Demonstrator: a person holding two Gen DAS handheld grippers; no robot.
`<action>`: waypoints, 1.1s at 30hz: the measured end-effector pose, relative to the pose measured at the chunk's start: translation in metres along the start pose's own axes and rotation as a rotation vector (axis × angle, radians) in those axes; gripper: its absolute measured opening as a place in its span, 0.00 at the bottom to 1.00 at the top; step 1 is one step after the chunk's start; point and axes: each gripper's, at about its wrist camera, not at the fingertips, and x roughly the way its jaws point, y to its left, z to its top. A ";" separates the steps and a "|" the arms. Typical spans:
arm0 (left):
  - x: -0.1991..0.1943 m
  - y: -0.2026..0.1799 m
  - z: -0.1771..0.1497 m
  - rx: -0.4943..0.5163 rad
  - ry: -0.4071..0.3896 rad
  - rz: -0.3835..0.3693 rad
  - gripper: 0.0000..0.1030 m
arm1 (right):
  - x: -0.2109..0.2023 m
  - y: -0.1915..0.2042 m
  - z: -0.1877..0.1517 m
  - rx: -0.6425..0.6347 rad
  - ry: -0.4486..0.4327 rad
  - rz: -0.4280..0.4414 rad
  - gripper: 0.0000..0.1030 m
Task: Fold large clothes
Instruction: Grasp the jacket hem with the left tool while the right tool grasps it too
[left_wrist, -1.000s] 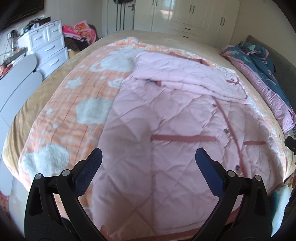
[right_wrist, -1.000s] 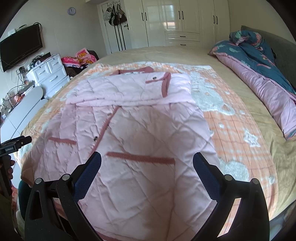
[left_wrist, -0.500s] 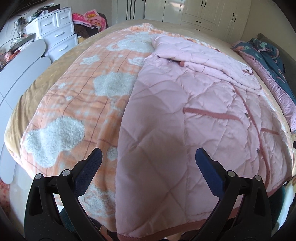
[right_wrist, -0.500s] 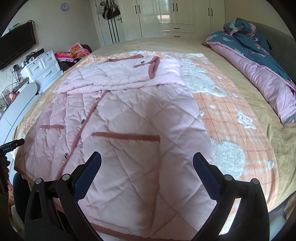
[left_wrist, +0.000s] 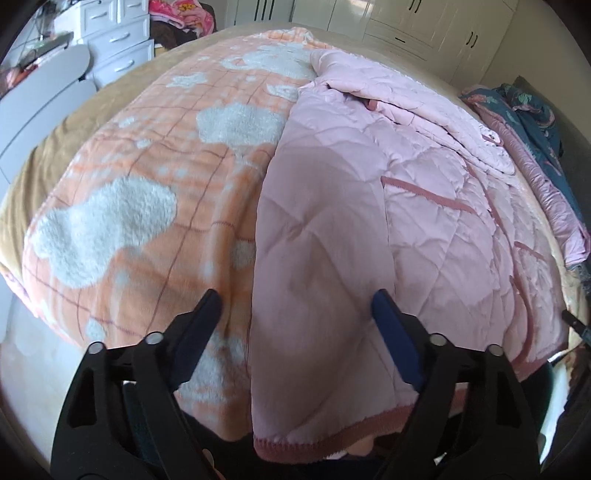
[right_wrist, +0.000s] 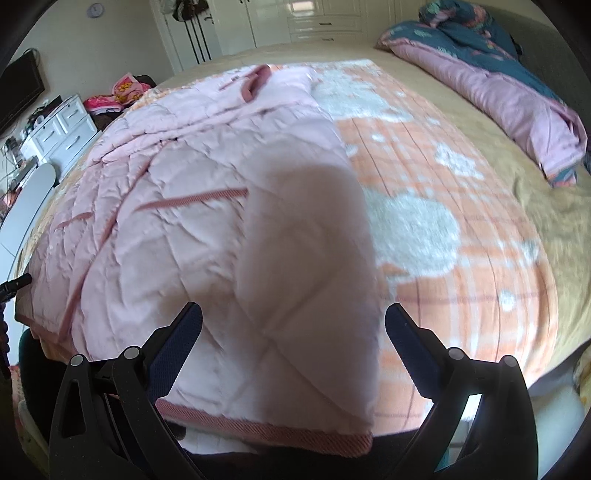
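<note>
- On bed (left_wrist: 44, 173), atop orange blanket (left_wrist: 147, 192): pink quilted coat (left_wrist: 424, 229), spread flat, front up, sleeves folded across chest at far end.
- Long axis of coat: straight away from both cameras, hem nearest, collar farthest.
- Hem (left_wrist: 332, 435) draped over near edge of bed, trimmed in darker pink ribbing, hanging just below fingertip level in both views.
- Left gripper (left_wrist: 295, 306): fingers spread wide, nothing between them, poised over left bottom corner of coat; left side edge of coat between the two fingers, blanket under left finger, coat under right finger.
- Right gripper (right_wrist: 293, 317): fingers likewise spread wide and empty, poised over right bottom corner; right side edge of coat just inside right finger, bare blanket (right_wrist: 461, 258) beyond.
- Each gripper nearer its own corner; neither touching fabric as far as visible, though right view slightly blurred.
- Key relation for coming move, as a judgement: hem corners below and slightly ahead of fingertips, so a short drop forward and down onto each corner, then a lift toward collar (right_wrist: 255, 83) along long axis.
- Risk: padded fabric thick, may slip from a shallow pinch.
- Elsewhere: dark floral duvet (right_wrist: 498, 66) bunched along right side of bed, well apart from coat.
</note>
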 end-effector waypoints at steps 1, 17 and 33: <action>-0.001 0.000 -0.002 0.001 0.002 -0.006 0.65 | 0.000 -0.002 -0.003 0.006 0.009 0.006 0.96; -0.001 -0.009 -0.032 0.015 0.095 -0.100 0.57 | 0.003 -0.007 -0.046 0.052 0.078 0.189 0.94; -0.010 -0.017 -0.024 0.023 0.044 -0.095 0.20 | 0.007 0.010 -0.031 0.075 0.020 0.333 0.72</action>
